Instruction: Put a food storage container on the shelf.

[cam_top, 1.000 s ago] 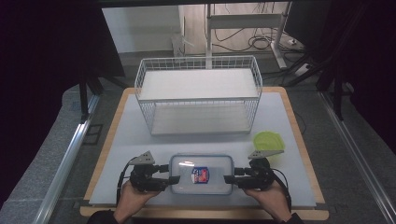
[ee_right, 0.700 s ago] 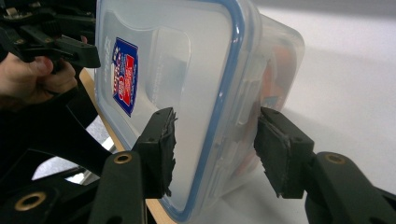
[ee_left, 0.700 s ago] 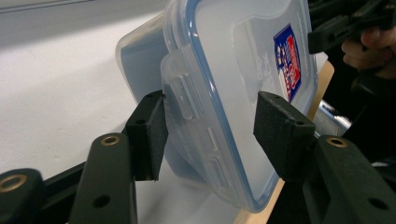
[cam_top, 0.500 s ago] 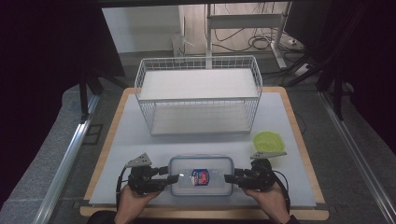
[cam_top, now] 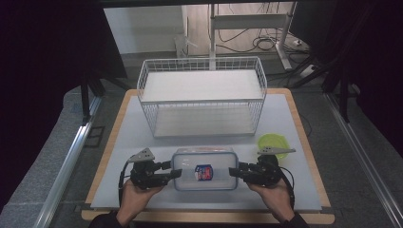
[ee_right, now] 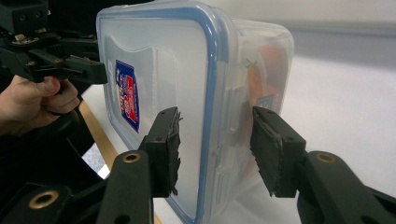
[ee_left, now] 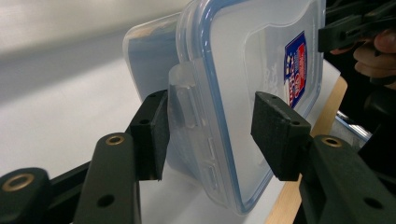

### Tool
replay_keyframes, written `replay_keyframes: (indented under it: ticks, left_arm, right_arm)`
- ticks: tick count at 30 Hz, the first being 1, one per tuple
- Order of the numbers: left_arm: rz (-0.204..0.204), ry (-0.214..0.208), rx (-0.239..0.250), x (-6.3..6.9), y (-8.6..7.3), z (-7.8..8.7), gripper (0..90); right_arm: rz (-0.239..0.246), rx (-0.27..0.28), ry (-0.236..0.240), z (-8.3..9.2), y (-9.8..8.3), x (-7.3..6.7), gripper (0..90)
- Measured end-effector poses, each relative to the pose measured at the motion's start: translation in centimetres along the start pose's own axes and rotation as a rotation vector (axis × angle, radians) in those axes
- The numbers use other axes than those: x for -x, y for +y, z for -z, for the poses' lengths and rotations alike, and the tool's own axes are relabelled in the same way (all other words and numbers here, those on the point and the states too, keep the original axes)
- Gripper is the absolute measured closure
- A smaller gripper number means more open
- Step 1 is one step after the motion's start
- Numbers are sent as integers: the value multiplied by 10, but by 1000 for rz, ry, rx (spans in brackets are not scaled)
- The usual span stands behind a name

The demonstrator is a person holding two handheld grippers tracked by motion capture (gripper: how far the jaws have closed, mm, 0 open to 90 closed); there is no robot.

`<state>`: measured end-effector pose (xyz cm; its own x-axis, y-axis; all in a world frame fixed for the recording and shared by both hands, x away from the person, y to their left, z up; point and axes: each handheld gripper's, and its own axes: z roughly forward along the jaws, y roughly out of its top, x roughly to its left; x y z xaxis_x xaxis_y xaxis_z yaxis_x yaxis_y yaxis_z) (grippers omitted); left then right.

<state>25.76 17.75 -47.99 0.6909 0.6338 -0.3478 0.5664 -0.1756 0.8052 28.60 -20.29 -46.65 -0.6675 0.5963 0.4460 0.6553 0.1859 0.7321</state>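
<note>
Since a second ago both claws have been closing in on the container's (cam_top: 205,169) short ends.

High view: left claw (cam_top: 174,171) and right claw (cam_top: 234,172) flank the box at the tabletop's (cam_top: 123,142) near edge; wire basket (cam_top: 202,97) behind, green bowl (cam_top: 273,143) right.

Left gripper view: one rubbery pad touches the latch flap, the other stands off the lid. Not clamped.

Right gripper view: frayed pads straddle the blue-rimmed lid's edge, gaps both sides; orange contents inside.
</note>
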Motion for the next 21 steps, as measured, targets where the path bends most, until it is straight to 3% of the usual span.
replay_keyframes:
  ticks: [5, 12, 21]
  left_arm:
    - [-25, 14, 14, 0, 19, 7, 482]
    - [-58, 27, 53, -1, 52, 18, 482]
    - [-59, 34, 60, -7, 81, 26, 482]
  right_arm:
    - [26, 22, 5, 4, 16, -3, 534]
    - [60, 52, 10, 12, 53, -7, 533]
    - [67, 65, 23, 14, 86, -6, 532]
